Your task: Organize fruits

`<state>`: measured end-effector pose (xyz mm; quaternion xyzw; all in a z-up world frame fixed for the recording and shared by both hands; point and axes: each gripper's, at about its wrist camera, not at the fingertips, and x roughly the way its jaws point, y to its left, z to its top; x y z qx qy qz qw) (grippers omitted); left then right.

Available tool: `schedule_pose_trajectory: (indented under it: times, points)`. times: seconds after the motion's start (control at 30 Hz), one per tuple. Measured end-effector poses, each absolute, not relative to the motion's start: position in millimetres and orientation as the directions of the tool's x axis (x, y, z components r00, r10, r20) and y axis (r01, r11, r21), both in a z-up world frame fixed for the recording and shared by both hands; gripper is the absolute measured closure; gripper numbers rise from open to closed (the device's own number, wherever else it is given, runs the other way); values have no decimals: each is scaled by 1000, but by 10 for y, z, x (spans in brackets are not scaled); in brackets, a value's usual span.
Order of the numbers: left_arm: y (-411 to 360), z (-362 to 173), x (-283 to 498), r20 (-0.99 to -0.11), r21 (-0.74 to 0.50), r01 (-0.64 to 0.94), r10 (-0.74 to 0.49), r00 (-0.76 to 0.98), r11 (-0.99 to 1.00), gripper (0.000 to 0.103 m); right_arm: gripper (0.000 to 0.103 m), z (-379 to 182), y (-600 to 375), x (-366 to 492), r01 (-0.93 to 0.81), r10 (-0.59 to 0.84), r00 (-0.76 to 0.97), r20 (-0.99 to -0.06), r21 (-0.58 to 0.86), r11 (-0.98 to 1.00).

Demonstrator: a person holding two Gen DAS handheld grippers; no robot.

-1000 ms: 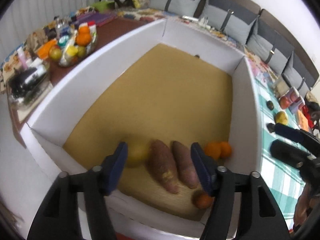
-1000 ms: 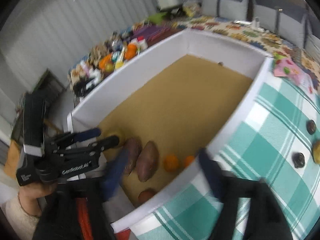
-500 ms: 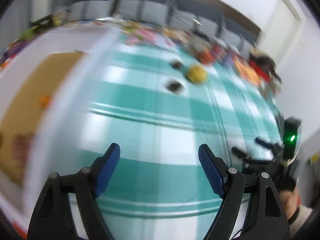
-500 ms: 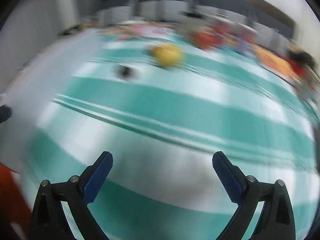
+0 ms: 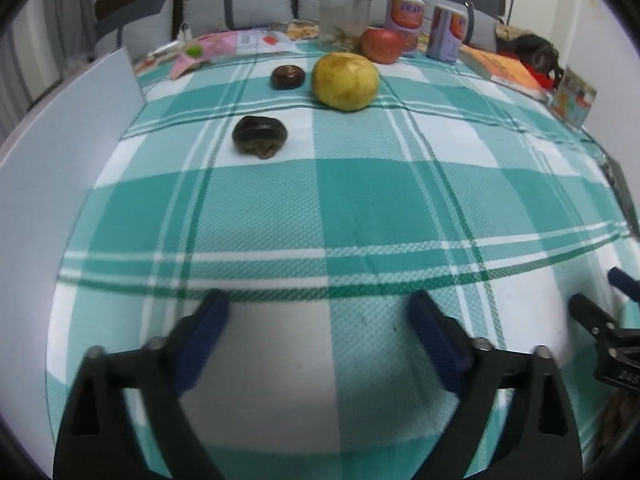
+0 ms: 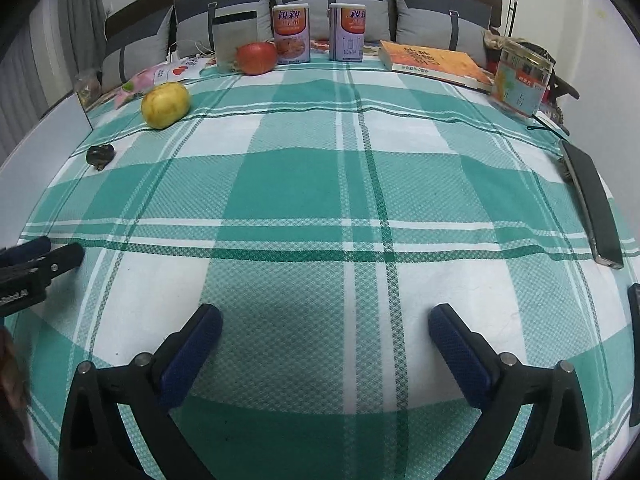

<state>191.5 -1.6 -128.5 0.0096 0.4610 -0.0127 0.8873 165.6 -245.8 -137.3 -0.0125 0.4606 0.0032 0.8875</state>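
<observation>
The left claw (image 5: 316, 320) and the right claw (image 6: 326, 330) both hang released over the worktop's green-and-white checked cloth (image 6: 320, 184), blue pads spread wide with only cloth between them; their jaws have just been opening. Farther out lie a dark brown wrinkled fruit (image 5: 260, 137) and a second dark round one (image 5: 288, 77), then a large yellow round fruit (image 5: 345, 81) and a red round fruit (image 5: 382, 45) near the cloth's far edge. A white box wall (image 5: 60, 168) stands at the left.
</observation>
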Motion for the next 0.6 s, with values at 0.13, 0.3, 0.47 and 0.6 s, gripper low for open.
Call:
schedule_pose_trajectory:
  times: [0.13,0.3,0.47,0.6]
  points:
    - [17,-1307,1929,-805,0,29,-17,593,1000,0,0,-1387,-2465,1649,-17,-7,576,-817,-21,1000]
    - [17,-1313,1947,-805,-2,28,-19,593,1000,0,0,-1390,-2465,1648,-17,-7,576,-817,-21,1000]
    - [16,-1314,1945,-805,-2,28,-18,593,1000,0,0,-1390,-2464,1649,-17,-7,576,-817,-21,1000]
    - [17,-1314,1943,-805,-2,28,-18,593,1000,0,0,-1391,-2466,1650,-17,-7,576,-817,-21,1000]
